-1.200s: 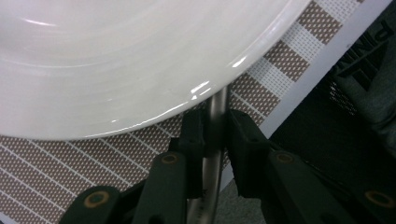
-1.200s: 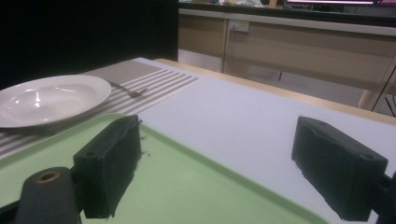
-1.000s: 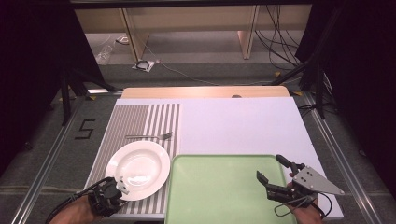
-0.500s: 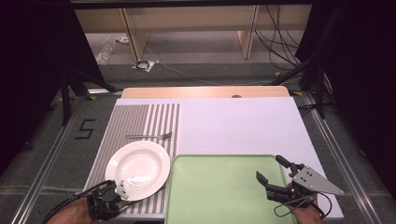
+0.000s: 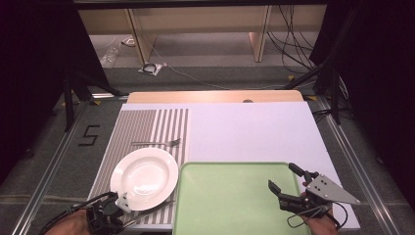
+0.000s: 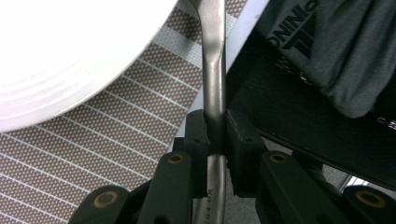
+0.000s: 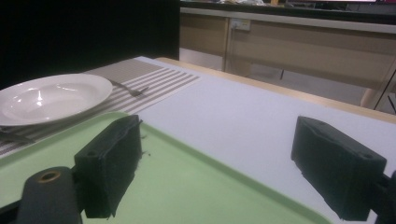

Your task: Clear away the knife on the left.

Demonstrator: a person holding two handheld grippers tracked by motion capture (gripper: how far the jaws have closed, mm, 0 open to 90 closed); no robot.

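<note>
The left gripper (image 5: 108,215) sits at the table's near edge, about 7 o'clock in the high view. Its jaws are pressed tight on a thin metal handle (image 6: 214,70), prob. a knife, but the far end is hidden so I can't tell for sure. In the left gripper view the handle runs straight up to 12 o'clock, btwn the two black pads (image 6: 239,140). It lies over the striped mat (image 6: 93,135), just beside the white plate (image 6: 70,56), which is at 10 o'clock there.

In the high view the plate (image 5: 144,177) rests on the mat (image 5: 147,127), w/ a fork (image 5: 157,143) at 12 o'clock from it, near but apart.

The right gripper (image 5: 286,188) is at about 5 o'clock in the high view, over the near right part of the green tray (image 5: 225,196). Its jaws are spread wide w/ nothing btwn them. In the right gripper view the two pads (image 7: 112,163) stand far apart above the tray (image 7: 187,186), and the plate (image 7: 51,95) is at 10 o'clock.

The tray sits at 3 o'clock from the plate, edges v. close. The white table top (image 5: 254,132) is beyond the tray at 12 o'clock.
</note>
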